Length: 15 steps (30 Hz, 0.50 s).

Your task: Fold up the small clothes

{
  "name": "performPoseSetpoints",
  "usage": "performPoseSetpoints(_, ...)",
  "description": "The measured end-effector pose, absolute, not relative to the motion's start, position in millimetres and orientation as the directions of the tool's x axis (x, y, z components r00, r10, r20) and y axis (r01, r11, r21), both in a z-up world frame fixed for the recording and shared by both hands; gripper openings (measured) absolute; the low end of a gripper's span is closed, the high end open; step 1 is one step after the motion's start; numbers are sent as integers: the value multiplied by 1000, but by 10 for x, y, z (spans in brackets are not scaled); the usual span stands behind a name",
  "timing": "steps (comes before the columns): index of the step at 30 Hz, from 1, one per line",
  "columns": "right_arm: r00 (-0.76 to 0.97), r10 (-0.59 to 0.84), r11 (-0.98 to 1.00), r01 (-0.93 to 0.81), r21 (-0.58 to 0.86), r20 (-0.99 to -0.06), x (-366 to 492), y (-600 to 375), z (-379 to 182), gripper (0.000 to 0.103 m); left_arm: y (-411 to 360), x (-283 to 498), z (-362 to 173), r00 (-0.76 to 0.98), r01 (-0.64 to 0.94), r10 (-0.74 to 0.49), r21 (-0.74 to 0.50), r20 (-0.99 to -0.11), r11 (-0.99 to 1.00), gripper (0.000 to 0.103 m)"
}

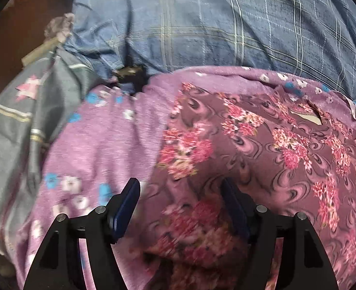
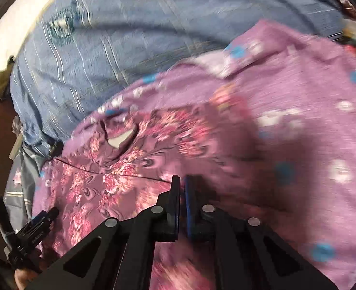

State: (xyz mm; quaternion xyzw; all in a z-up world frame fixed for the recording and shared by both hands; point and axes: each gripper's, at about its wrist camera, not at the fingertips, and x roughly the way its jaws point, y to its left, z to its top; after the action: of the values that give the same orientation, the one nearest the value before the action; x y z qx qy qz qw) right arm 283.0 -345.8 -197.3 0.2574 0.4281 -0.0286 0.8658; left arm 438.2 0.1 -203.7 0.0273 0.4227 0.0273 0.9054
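Observation:
A small maroon garment with pink flower print lies spread on a lilac flowered cloth; its neck opening points away. My left gripper is open, jaws wide apart over the garment's left edge, holding nothing. In the right wrist view the same garment lies left of centre on the lilac cloth. My right gripper is shut, jaws nearly touching, at the garment's right edge; whether cloth is pinched is blurred. The left gripper also shows at the lower left.
A blue checked bedsheet covers the bed behind the clothes. A grey cloth with pink stars lies at the left. Brown floor or furniture shows beyond the bed's left edge. A white surface borders the sheet.

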Motion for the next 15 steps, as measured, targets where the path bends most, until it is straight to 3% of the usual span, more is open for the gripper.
performPoseSetpoints(5,604,295,892,102,439,-741,2661,-3093,-1871,13,-216,4067,-1898,698,56,12,72,-716,996,67)
performPoseSetpoints(7,540,277,921,88,380,-795,2645,-2921,-2005,12,-320,3992,-1983,696,86,56,161,-716,983,70)
performPoseSetpoints(8,518,247,933,100,345,-819,2626,-2903,-2061,4,-324,3987,-2069,686,83,100,214,-721,973,70)
performPoseSetpoints(12,512,140,950,171,260,-847,2466,-3077,-2052,2,-52,3977,-2080,668,61,72,151,-741,987,70)
performPoseSetpoints(15,547,217,906,196,376,-809,2215,-3252,-1949,12,152,3903,-2026,651,66,-4,51,-759,996,70)
